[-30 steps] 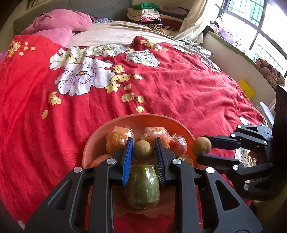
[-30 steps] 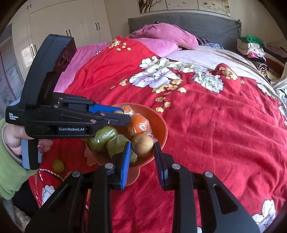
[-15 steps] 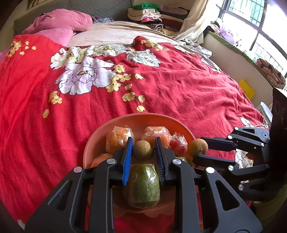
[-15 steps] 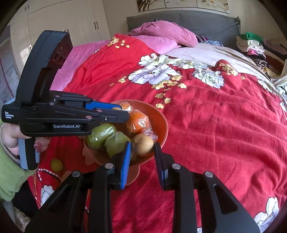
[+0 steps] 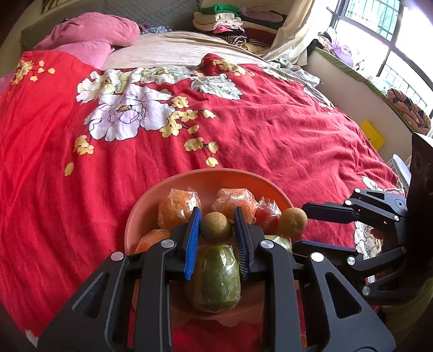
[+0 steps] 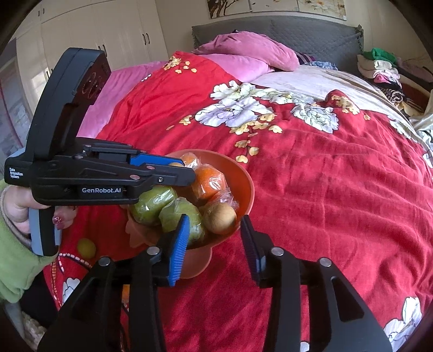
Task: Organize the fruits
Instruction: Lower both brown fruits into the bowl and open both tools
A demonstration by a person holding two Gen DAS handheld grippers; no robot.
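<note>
An orange footed bowl (image 5: 205, 173) (image 6: 243, 184) stands on the red bedspread. It holds wrapped oranges (image 5: 177, 205) (image 6: 209, 181) and wrapped green fruits (image 5: 217, 276) (image 6: 153, 200). My left gripper (image 5: 216, 222) (image 6: 181, 168) hangs over the bowl, shut on a small round brown fruit (image 5: 215, 227). My right gripper (image 6: 215, 220) (image 5: 300, 227) is at the bowl's near rim and its jaws are opening. A second brown fruit (image 6: 219, 218) (image 5: 292, 221) lies between its pads on the pile, with a gap on each side.
A small yellow-green fruit (image 6: 86, 247) lies on the bedspread (image 5: 270, 140) left of the bowl. A hand in a green sleeve (image 6: 16, 260) holds the left gripper. Pink pillows (image 5: 92, 32) and folded clothes (image 5: 219, 19) lie at the bed's far end.
My right gripper's jaws have spread apart from the second brown fruit, which now rests at the bowl's rim. The left gripper still holds its fruit in the same place.
</note>
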